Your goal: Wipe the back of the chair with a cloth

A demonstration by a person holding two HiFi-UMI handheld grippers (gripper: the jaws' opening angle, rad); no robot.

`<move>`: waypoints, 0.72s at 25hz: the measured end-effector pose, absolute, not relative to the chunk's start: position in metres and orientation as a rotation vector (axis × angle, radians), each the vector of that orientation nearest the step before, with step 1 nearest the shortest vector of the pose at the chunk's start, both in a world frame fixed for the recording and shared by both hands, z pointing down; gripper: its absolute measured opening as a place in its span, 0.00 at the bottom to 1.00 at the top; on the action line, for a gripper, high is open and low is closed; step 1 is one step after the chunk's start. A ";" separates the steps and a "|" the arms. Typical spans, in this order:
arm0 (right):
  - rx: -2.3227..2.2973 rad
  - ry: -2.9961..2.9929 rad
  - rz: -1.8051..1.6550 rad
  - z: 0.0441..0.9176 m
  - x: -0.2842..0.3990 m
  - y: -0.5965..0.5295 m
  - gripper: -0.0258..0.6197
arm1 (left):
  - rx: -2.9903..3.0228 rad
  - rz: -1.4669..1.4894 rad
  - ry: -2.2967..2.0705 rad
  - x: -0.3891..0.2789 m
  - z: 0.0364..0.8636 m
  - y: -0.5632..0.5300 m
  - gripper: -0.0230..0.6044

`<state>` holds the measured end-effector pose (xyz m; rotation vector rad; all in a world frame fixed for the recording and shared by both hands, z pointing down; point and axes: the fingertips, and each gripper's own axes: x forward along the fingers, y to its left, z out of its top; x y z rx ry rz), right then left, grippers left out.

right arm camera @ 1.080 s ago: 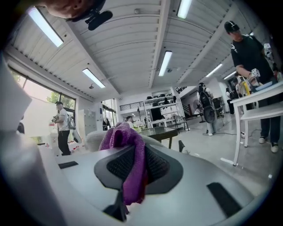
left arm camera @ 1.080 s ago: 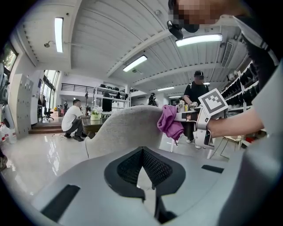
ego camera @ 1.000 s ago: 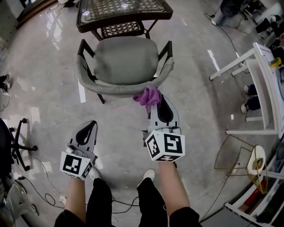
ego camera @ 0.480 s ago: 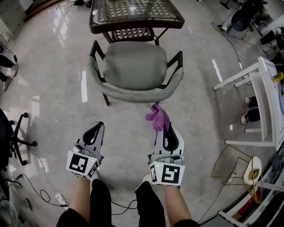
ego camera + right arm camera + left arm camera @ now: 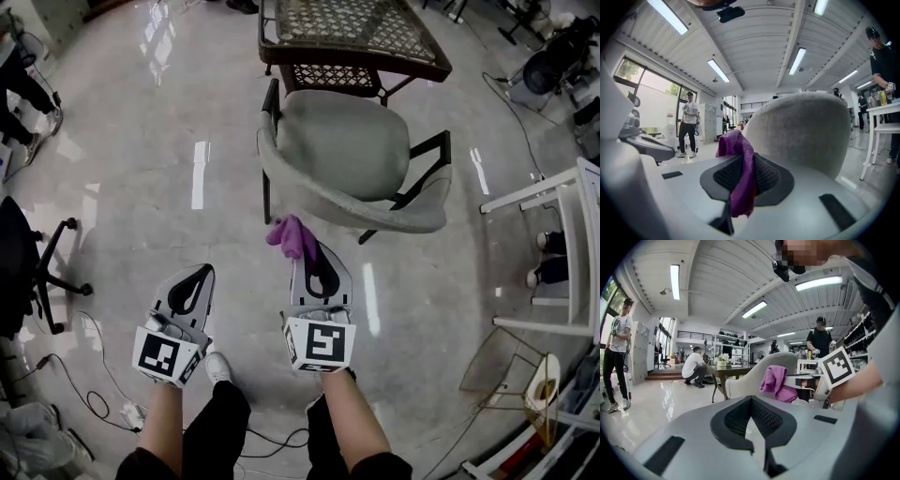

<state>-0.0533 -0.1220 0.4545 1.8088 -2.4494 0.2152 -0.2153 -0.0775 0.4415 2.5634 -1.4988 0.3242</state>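
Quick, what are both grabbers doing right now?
Left gripper: closed, holding nothing.
Right gripper: closed on the cloth.

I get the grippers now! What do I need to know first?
The right gripper is shut on the purple cloth.
The left gripper is shut and empty, held low beside it.
The chair stands just ahead with its grey back toward you. The cloth is near its left end; contact is unclear.
Done: cloth in hand. Left: wipe along the back. How much is already wiped doesn't show.
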 end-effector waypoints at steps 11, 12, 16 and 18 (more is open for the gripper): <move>2.002 -2.423 0.302 0.495 -0.071 -0.176 0.15 | 2.524 0.408 -1.516 -0.265 0.515 -0.077 0.05; 2.037 -2.414 0.334 0.496 -0.061 -0.176 0.15 | 2.528 0.410 -1.507 -0.261 0.518 -0.077 0.05; 2.092 -2.406 0.371 0.495 -0.024 -0.168 0.15 | 2.539 0.408 -1.474 -0.235 0.524 -0.076 0.05; 2.091 -2.415 0.352 0.491 -0.010 -0.161 0.15 | 2.549 0.415 -1.451 -0.219 0.525 -0.074 0.05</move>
